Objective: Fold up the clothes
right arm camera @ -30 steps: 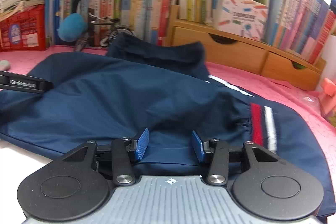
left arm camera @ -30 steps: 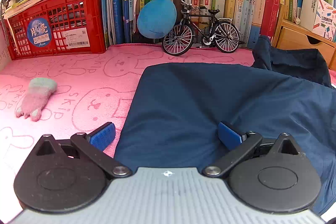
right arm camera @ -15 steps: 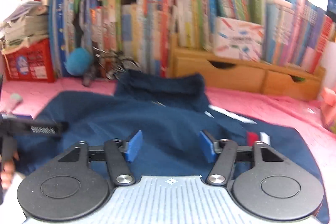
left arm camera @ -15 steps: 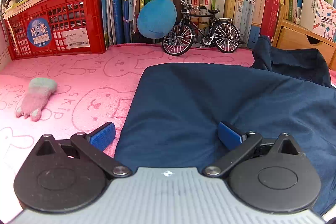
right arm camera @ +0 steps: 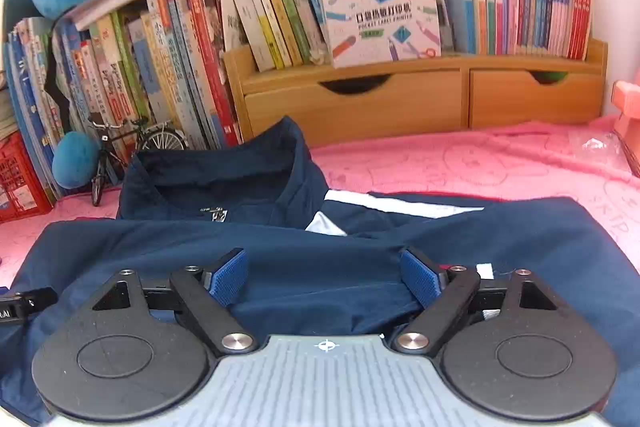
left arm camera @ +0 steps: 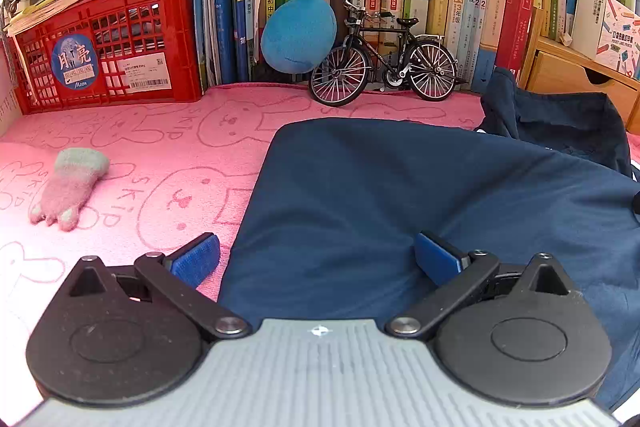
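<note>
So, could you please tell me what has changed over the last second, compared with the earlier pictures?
The right gripper drew back and rose above the navy jacket, so its collar and the wooden drawers now sit lower in its view, and its jaws opened wider. It took hold of nothing. The left gripper stayed put, open at the jacket's left edge; the model bicycle and pink sock are unmoved.

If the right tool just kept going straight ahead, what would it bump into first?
Probably the navy jacket lying under the open right tool, likely its raised collar; the wooden drawers stand behind. Depth is unclear.
</note>
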A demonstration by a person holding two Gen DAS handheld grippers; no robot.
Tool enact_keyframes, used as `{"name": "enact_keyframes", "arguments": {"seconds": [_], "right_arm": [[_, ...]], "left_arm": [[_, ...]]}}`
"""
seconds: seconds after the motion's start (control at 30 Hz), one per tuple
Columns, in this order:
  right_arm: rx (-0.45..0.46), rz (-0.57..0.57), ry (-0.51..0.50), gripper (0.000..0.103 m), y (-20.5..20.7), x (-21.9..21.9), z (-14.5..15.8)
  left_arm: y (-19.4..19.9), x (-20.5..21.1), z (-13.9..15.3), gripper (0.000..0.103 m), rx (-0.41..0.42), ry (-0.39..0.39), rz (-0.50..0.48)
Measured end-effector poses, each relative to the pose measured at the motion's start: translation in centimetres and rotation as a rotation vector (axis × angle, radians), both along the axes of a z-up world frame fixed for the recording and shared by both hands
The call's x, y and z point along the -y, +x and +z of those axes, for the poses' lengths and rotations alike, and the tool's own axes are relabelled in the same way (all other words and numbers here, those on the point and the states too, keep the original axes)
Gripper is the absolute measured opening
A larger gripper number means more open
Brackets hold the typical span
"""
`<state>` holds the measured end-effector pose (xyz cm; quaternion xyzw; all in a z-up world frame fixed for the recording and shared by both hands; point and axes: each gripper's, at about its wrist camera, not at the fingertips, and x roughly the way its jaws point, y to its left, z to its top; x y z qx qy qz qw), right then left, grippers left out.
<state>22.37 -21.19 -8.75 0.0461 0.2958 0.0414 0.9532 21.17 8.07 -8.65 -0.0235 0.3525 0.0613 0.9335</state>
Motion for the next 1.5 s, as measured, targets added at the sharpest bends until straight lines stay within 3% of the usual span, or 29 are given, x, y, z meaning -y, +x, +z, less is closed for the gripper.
{"name": "enact_keyframes", "arguments": {"seconds": [0.13, 0.2, 0.33, 0.43, 0.6, 0.73, 0.87, 1.0, 1.1, 1.2, 1.3, 1.5], "right_arm": [[0.039, 0.008, -0.157, 0.091, -1.2, -2.2, 1.0], [0.079, 0.001, -0.190, 0.099, -2.1, -2.1, 1.6], [0.093, -0.045, -0.238, 0.100, -3.2, -0.6, 2.1], [0.027, -0.073, -0.285, 0.100, -3.0, 0.9, 0.6], [-0.098, -0.104, -0.130, 0.103, -1.8, 4.2, -0.6], [-0.063, -0.131, -0.176, 0.103, -2.7, 3.8, 0.0], [0.031, -0.114, -0.203, 0.103, -5.4, 1.9, 1.7], [0.083, 0.067, -0.201, 0.103, -7.3, -2.8, 3.4], [0.069, 0.233, -0.214, 0.103, -8.2, -6.7, 3.6], [0.039, 0.262, -0.288, 0.103, -8.3, -8.8, 2.7], [0.001, 0.206, -0.331, 0.103, -8.1, -7.6, 1.9], [-0.043, 0.075, -0.307, 0.103, -8.5, -1.4, 1.0]], "left_arm": [[0.0, 0.0, 0.0, 0.103, 0.000, 0.000, 0.000], [0.0, 0.0, 0.0, 0.103, 0.000, 0.000, 0.000], [0.0, 0.0, 0.0, 0.103, -0.001, 0.000, 0.000], [0.0, 0.0, 0.0, 0.103, -0.001, 0.001, 0.001], [0.0, 0.0, 0.0, 0.103, -0.001, 0.001, 0.001], [0.0, 0.0, 0.0, 0.103, -0.002, 0.002, 0.001], [0.0, 0.0, 0.0, 0.103, -0.002, 0.002, 0.001], [0.0, 0.0, 0.0, 0.103, -0.002, 0.002, 0.002], [0.0, 0.0, 0.1, 0.103, -0.002, 0.002, 0.002], [0.0, 0.0, 0.1, 0.103, -0.003, 0.002, 0.002], [0.0, 0.0, 0.1, 0.103, -0.003, 0.002, 0.003], [0.0, 0.0, 0.2, 0.103, -0.002, 0.003, 0.005]]}}
